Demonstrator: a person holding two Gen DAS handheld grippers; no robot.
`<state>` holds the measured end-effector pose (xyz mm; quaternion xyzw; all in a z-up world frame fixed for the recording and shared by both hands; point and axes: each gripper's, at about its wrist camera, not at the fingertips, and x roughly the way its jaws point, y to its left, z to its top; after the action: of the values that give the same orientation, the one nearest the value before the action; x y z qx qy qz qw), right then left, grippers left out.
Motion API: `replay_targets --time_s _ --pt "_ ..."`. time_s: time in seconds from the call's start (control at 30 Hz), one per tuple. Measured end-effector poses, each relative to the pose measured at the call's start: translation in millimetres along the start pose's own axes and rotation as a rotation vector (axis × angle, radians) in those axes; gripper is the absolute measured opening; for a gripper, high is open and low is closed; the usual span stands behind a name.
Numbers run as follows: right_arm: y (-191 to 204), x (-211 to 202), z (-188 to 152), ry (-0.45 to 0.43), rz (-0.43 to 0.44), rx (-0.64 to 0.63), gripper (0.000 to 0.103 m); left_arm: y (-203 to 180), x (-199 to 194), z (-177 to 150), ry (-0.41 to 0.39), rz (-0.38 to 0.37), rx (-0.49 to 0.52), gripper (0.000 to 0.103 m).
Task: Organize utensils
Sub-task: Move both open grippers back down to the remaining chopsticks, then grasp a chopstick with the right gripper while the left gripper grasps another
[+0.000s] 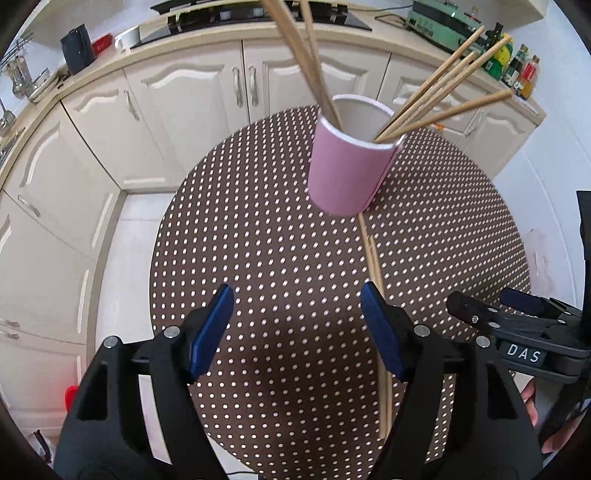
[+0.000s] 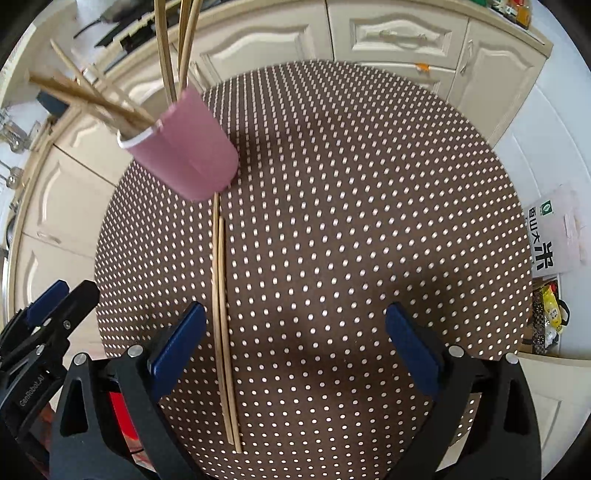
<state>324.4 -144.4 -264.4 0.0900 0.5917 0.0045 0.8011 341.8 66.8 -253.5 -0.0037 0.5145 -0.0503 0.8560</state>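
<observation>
A pink cup [image 1: 347,170] stands on a round brown polka-dot table [image 1: 258,240] and holds several wooden chopsticks [image 1: 443,88] that fan out of its rim. Two loose chopsticks [image 1: 376,295] lie side by side on the table, running from the cup's base toward me. My left gripper [image 1: 295,321] is open and empty, hovering above the table just left of the loose pair. In the right wrist view, the cup [image 2: 184,147] is at upper left and the loose pair [image 2: 221,314] lies just inside the left finger of my open, empty right gripper [image 2: 295,339].
Cream kitchen cabinets [image 1: 184,96] curve around behind the table. The counter carries a stove [image 1: 258,14], a white mug [image 1: 127,37] and bottles [image 1: 524,70]. A rice bag [image 2: 554,232] and a snack bag [image 2: 550,317] lie right of the table.
</observation>
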Motion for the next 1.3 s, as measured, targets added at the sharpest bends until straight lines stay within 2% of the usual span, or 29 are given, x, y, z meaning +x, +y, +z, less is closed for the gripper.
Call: replay_targets --time_s 0.3,0.7,0.93,1.3 --pt "15 28 -9 0.068 -0.035 -0.039 0.094 11 22 -10 0.071 0.015 -0.007 0.071" --pt "36 63 -5 0.124 -0.077 -0.061 0.094 20 42 -20 0.139 0.01 0.006 0.071" --pt "46 83 6 0.128 -0.095 -0.086 0.094 27 52 -20 0.157 0.011 0.014 0.071" --pt "72 98 26 0.058 -0.141 -0.146 0.091 31 62 -14 0.189 0.014 0.019 0.071"
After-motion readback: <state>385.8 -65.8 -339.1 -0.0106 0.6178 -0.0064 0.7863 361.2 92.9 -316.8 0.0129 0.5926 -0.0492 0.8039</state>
